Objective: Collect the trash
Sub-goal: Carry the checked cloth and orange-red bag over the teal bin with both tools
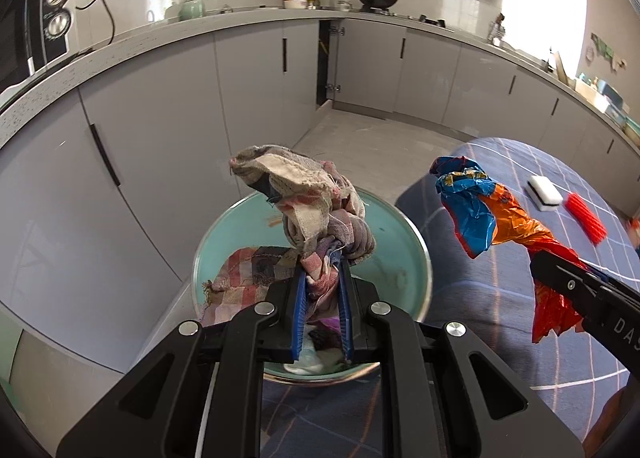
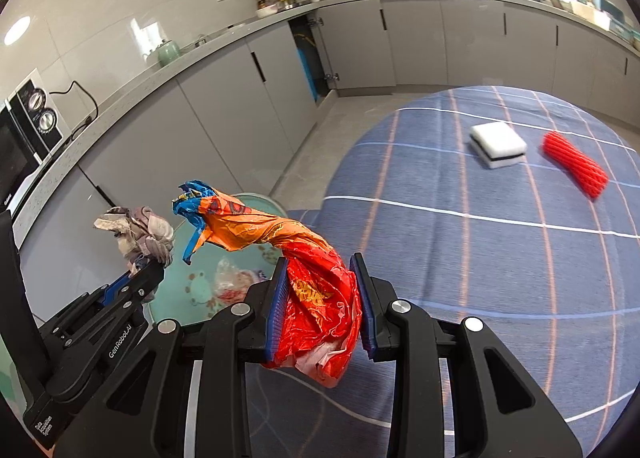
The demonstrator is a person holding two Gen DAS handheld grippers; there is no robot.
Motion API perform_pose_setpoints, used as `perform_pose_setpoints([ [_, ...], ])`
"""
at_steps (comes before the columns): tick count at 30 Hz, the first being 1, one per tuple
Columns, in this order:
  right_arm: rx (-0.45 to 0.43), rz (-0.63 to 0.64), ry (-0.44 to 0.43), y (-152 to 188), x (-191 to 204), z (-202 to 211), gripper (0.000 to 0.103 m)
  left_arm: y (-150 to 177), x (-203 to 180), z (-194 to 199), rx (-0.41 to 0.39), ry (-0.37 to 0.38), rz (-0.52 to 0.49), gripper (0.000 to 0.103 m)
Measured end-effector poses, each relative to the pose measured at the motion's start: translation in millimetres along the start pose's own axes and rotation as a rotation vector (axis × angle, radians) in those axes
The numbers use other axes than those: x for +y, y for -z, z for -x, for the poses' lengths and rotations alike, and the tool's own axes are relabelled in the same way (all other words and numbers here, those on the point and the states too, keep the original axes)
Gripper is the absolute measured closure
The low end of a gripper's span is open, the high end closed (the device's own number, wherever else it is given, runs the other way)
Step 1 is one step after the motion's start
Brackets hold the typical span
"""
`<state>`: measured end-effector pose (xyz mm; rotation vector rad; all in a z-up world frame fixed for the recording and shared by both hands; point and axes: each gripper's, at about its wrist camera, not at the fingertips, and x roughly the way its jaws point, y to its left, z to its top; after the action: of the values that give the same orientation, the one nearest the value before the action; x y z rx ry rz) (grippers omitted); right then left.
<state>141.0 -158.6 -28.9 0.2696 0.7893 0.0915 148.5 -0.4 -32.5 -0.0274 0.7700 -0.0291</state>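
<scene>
Both loads hang at the green bin (image 1: pixel 404 242): left tongs (image 1: pixel 322 278) clamped tight on a rag (image 1: pixel 304 210) above it, right tongs (image 2: pixel 320 294) pinching a wrapper (image 2: pixel 316 282) beside it, while a sponge (image 2: pixel 498 144) and red netting (image 2: pixel 574 168) wait on the bench (image 2: pixel 480 258) beyond.

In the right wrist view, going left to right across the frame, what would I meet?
Microwave → left gripper holding a crumpled rag → orange-and-blue wrapper clamped in the right gripper → white sponge → red mesh sleeve.
</scene>
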Motion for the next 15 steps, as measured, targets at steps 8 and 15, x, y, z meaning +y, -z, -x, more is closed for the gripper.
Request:
perform_pose_setpoints([
  [8, 0.010, 0.020, -0.010, -6, 26, -18, 0.070, 0, 23, -6, 0.008, -0.025, 0.051, 0.089],
  [15, 0.020, 0.030, -0.010, -11, 47, -36, 0.070, 0, 38, -16, 0.025, -0.041, 0.084, 0.089],
])
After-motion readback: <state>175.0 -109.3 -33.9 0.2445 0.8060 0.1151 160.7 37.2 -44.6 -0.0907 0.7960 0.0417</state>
